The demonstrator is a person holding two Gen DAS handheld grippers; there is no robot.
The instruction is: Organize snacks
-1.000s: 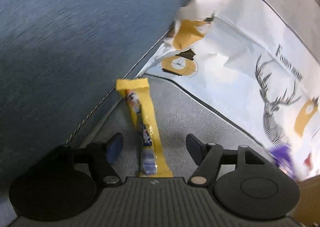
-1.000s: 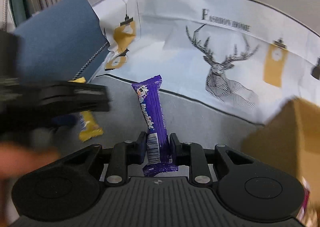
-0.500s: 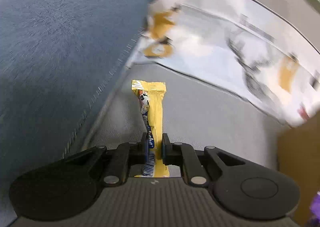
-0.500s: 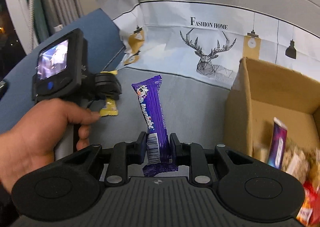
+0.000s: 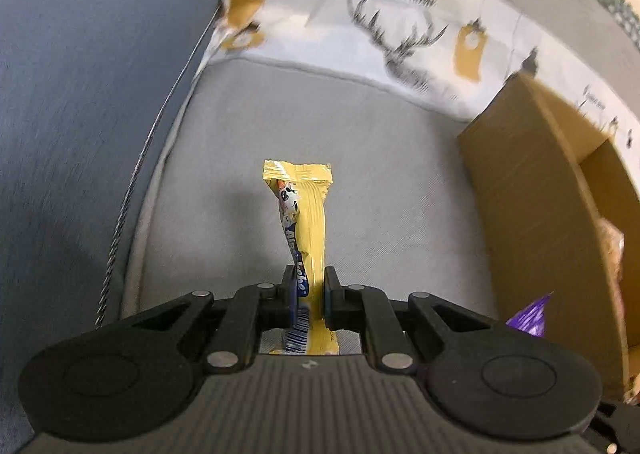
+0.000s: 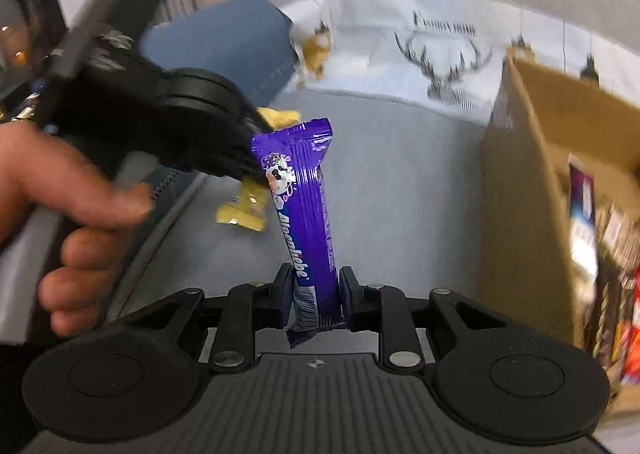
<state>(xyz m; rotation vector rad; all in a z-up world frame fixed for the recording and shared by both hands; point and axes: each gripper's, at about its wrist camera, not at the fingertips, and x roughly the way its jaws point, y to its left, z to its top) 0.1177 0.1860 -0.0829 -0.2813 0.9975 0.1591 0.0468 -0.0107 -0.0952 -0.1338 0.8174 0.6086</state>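
1. Left gripper (image 5: 307, 290) fingers squeeze tight on the yellow bar (image 5: 306, 221), held up over the grey cushion (image 5: 380, 173).
2. Right gripper (image 6: 314, 296) fingers pinch the purple bar (image 6: 306, 213) the same way.
3. Close on the right stands the box (image 6: 520, 181) of snacks, with a blue pillow (image 5: 88, 93) on the left.

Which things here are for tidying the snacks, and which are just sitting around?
For the job:
yellow candy stick in left gripper
purple candy stick in right gripper
cardboard box

Just there:
blue cushion
deer-print cloth
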